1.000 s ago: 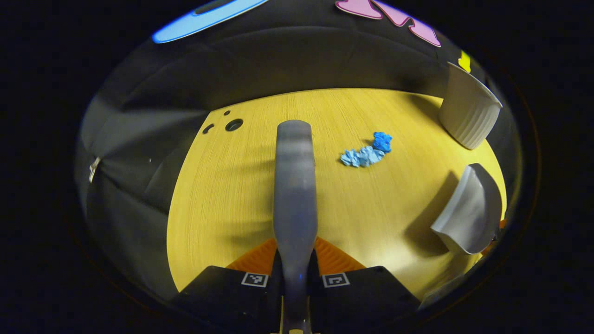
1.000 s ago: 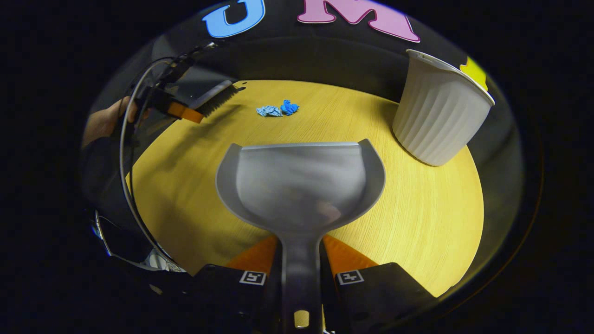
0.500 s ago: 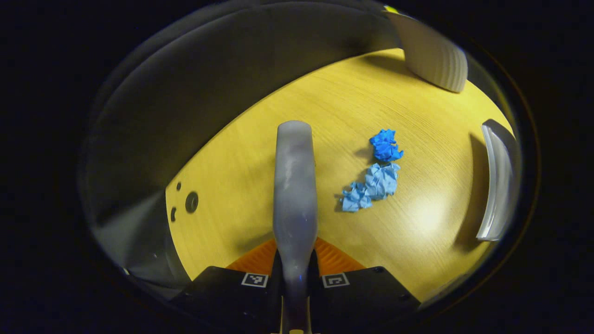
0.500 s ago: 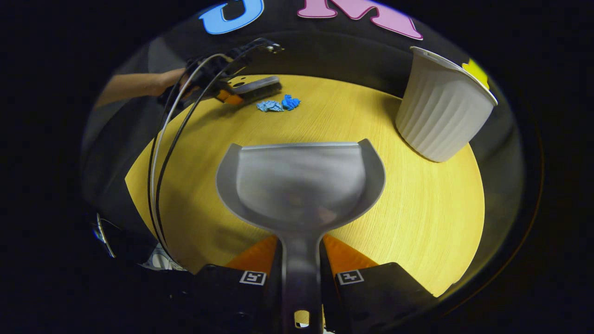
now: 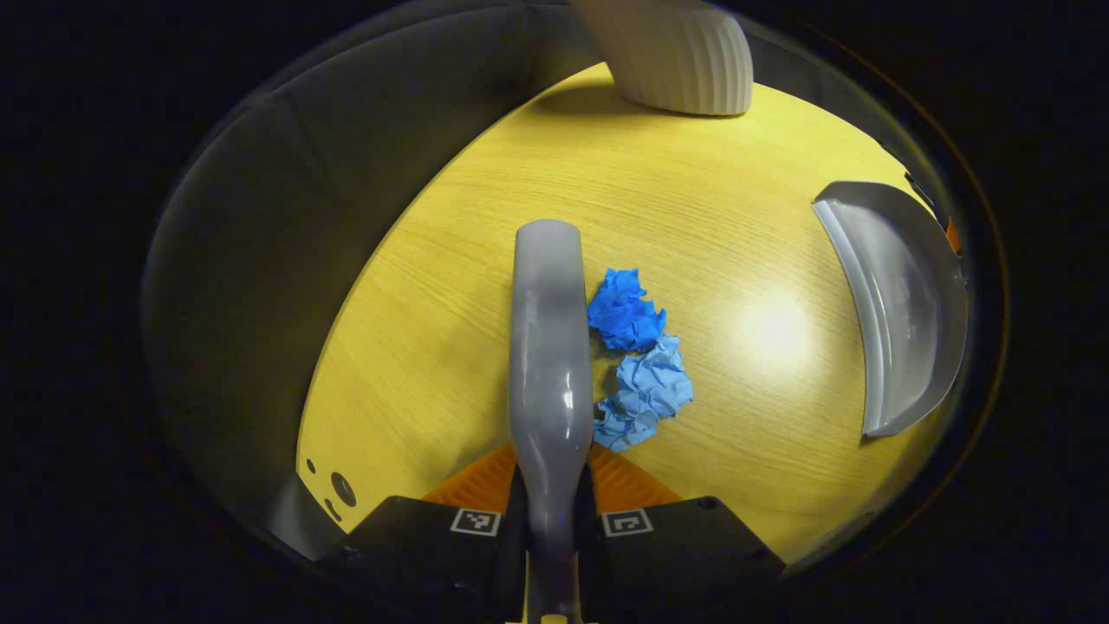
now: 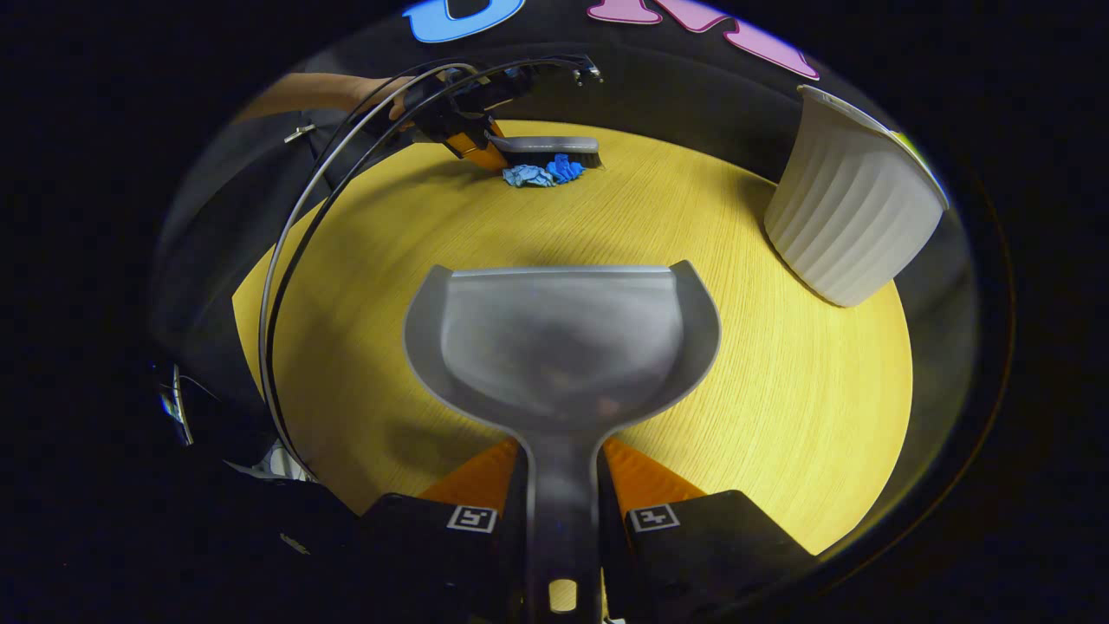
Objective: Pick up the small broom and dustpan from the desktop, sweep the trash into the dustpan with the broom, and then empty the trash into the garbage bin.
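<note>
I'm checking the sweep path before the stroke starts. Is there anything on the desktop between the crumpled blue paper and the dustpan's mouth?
Nothing visible. Bare desktop lies between the blue paper and the dustpan; the broom sits just behind the paper, and the garbage bin stands off to one side.

Open desktop (image 6: 780,416) between dustpan (image 6: 559,342) and trash (image 6: 544,172); garbage bin (image 6: 853,212) blocks right of dustpan.
</note>
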